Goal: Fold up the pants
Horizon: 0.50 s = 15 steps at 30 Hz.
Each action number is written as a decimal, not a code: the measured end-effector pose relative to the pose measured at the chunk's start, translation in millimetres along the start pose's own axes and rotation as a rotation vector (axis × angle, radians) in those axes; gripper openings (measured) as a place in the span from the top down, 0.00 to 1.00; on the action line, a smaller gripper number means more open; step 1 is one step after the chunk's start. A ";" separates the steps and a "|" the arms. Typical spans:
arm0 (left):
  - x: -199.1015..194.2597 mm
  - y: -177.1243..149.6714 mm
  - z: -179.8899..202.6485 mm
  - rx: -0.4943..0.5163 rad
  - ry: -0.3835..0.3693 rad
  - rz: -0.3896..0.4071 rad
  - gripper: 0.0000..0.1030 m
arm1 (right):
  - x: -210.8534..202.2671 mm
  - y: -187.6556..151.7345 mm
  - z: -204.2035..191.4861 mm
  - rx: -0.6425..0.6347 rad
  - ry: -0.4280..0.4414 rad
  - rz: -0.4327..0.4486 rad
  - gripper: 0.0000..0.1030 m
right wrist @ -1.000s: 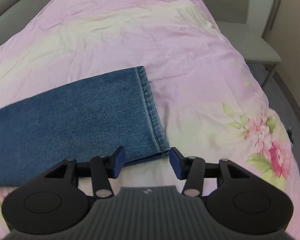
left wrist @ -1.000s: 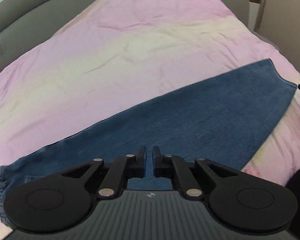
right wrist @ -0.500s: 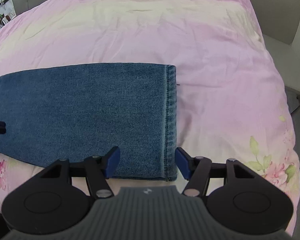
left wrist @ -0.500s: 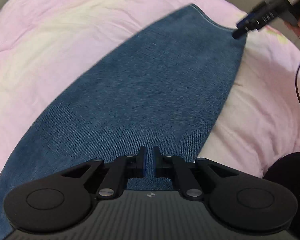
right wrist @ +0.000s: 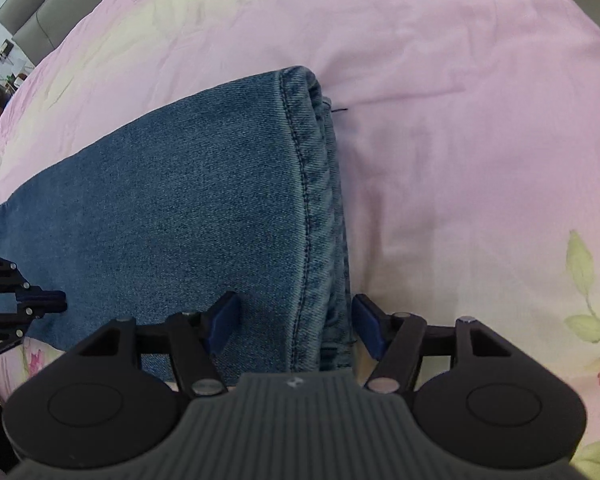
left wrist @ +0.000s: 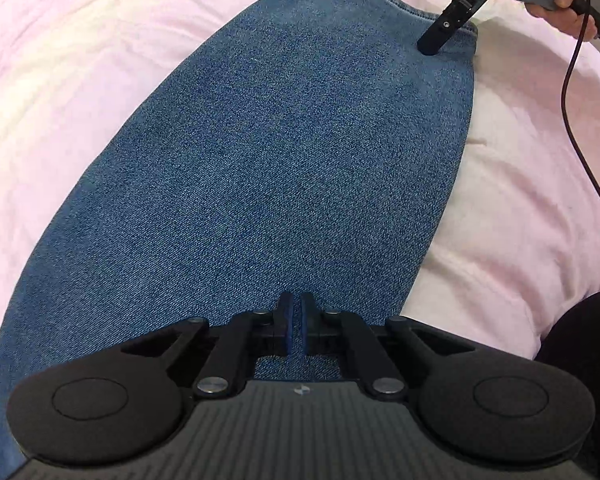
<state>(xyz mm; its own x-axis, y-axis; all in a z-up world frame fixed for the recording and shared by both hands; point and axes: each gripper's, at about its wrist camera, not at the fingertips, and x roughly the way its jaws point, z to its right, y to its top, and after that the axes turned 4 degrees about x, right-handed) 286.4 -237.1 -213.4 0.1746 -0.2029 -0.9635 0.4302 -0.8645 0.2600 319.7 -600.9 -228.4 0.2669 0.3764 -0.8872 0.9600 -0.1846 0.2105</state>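
Note:
Blue denim pants (left wrist: 268, 168) lie flat on the pink bedspread, legs stacked, hem (right wrist: 320, 200) at the right end. My left gripper (left wrist: 294, 326) is shut with a thin gap, low over the middle of the denim, holding nothing I can see. My right gripper (right wrist: 296, 320) is open, its blue pads straddling the near corner of the hem. The right gripper also shows in the left wrist view (left wrist: 444, 32), its tip down on the hem corner. The left gripper shows at the left edge of the right wrist view (right wrist: 24, 300).
The pink and cream bedspread (right wrist: 460, 100) has a floral print (right wrist: 588, 288) at the near right. A grey headboard (right wrist: 40, 8) stands far left. A black cable (left wrist: 580, 128) hangs from the right gripper's handle. A dark form (left wrist: 588, 340) is at the near right.
Both grippers have dropped closer to the pants. The right gripper has come down over the hem corner, still open. The left gripper has stayed shut.

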 end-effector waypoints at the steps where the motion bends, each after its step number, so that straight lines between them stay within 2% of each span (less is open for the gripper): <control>1: 1.5 -0.6 -0.7 -0.002 -0.004 0.000 0.98 | 1.5 0.9 3.0 0.008 0.014 -0.003 0.43; 8: 12.2 3.4 3.5 0.023 0.010 -0.015 0.99 | -3.7 0.2 4.2 0.043 0.025 0.005 0.58; 10: 0.1 -2.9 9.2 0.045 0.018 -0.015 0.99 | -8.8 2.0 4.2 0.056 0.025 0.006 0.63; 13: -13.5 -1.3 9.7 0.050 -0.010 0.018 0.99 | -11.9 10.5 7.0 0.088 0.023 0.004 0.63; 15: -22.9 0.2 12.5 0.061 -0.031 0.048 0.97 | -9.8 13.3 11.3 0.106 0.019 -0.005 0.58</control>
<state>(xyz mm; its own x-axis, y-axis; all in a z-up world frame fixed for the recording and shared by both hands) 271.5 -238.3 -192.1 0.1662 -0.2578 -0.9518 0.3668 -0.8798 0.3023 328.9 -617.3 -221.5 0.2646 0.3943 -0.8801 0.9472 -0.2777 0.1604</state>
